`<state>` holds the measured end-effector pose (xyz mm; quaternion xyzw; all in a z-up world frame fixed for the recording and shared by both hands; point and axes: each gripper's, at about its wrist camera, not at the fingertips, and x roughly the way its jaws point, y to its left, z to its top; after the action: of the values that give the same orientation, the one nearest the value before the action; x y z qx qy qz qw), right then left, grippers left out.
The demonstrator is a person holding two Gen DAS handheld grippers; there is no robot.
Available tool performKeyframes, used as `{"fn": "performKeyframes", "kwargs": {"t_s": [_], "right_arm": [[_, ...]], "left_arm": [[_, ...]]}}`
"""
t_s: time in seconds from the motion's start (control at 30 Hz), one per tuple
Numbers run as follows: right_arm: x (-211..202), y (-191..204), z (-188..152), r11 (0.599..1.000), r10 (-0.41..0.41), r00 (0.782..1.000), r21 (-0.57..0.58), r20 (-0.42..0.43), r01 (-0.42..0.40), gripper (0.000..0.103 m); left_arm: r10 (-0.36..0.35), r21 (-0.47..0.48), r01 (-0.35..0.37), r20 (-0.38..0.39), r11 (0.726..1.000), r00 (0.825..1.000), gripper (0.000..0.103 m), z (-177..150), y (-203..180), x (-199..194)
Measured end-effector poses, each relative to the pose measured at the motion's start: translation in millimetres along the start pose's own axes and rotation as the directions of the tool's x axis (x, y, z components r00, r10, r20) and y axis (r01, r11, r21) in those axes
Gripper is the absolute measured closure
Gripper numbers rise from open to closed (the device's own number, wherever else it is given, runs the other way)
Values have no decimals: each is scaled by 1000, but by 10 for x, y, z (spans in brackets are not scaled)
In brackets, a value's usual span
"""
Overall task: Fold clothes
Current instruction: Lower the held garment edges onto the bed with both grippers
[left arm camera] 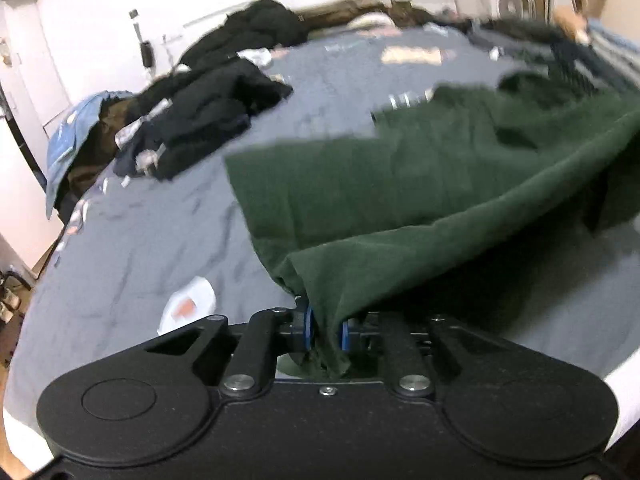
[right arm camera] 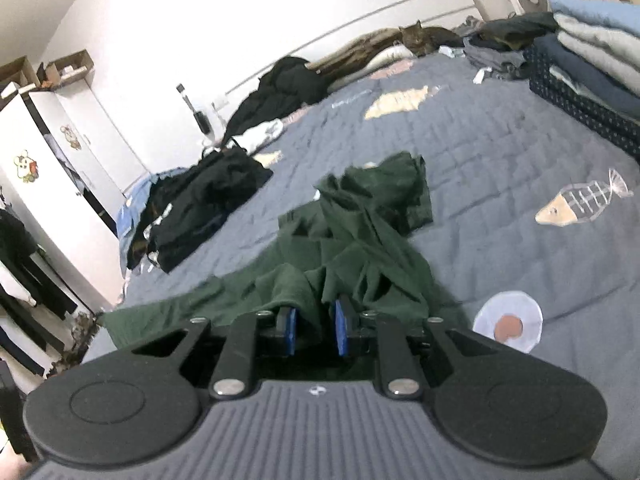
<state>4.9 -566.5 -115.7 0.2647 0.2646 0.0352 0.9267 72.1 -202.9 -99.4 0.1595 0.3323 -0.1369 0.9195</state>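
L gripper [left arm camera: 325, 330] clamped on a corner of the green shirt [left arm camera: 420, 184]; cloth bunched between the blue pads, tail hanging below them. From there the shirt runs up and to the right, partly lifted off the bed [left arm camera: 132, 240], far part lying flat.

R gripper [right arm camera: 315, 330] also has green cloth between its pads, fabric draped over the tips. Pads sit close but a dark gap shows, so can't tell for sure if it's pinched tight. Looks like a grasp.

Shirt in R wrist view is crumpled, ridged down the middle, a sleeve or hem flopped at the far end. Not spread yet.

Step, my read: pick-up and spread, i.e. both ends taken so shirt can be pulled flat before any fold. No fold made on it yet.

Next move needs: hands drawn apart to take out slack, then lay flat on a bare part of the quilt. Watch the grip on R side; a loose pinch would drop that edge.

Around: dark clothes pile [left arm camera: 208, 116] at L, unfolded. Folded stack [right arm camera: 592, 64] at far R. Cat [right arm camera: 416, 38] at head of bed, well apart.
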Motion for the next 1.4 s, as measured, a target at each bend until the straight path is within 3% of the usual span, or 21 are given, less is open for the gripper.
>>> {"fn": "performKeyframes", "kwargs": {"t_s": [0.13, 0.3, 0.57, 0.67, 0.8, 0.93, 1.07, 1.17, 1.27, 1.4], "right_arm": [[-71, 115, 255, 999, 39, 998, 17, 53, -40, 86], [-205, 289, 631, 993, 108, 989, 26, 98, -111, 88], [-658, 577, 1133, 978, 202, 968, 30, 150, -208, 89], [-795, 631, 1093, 980, 201, 974, -18, 109, -200, 89], [-891, 619, 925, 982, 179, 983, -60, 34, -177, 89], [-780, 390, 533, 990, 138, 988, 3, -72, -138, 89], [-708, 237, 244, 990, 127, 983, 73, -130, -118, 90], [-654, 240, 309, 989, 131, 983, 80, -130, -121, 90], [-484, 290, 565, 990, 132, 983, 69, -127, -124, 90], [48, 418, 1254, 993, 108, 987, 54, -115, -102, 90]], "left_arm": [[-22, -27, 25, 121, 999, 992, 92, 465, 245, -410], [-55, -23, 64, 268, 998, 962, 92, 1046, 447, -961], [-174, 15, 180, 353, 984, 919, 93, 1460, 538, -1580], [-245, -1, 259, 324, 966, 914, 93, 1372, 583, -1647], [-321, -54, 337, 201, 940, 926, 93, 987, 544, -1383], [-383, -147, 388, 63, 910, 922, 93, 489, 494, -1044], [-414, -199, 408, 8, 891, 910, 93, 323, 551, -905], [-418, -220, 406, -8, 887, 909, 93, 457, 655, -755], [-419, -242, 403, -20, 883, 908, 93, 841, 776, -487], [-336, -184, 328, -14, 926, 942, 93, 1887, 839, -41]]}}
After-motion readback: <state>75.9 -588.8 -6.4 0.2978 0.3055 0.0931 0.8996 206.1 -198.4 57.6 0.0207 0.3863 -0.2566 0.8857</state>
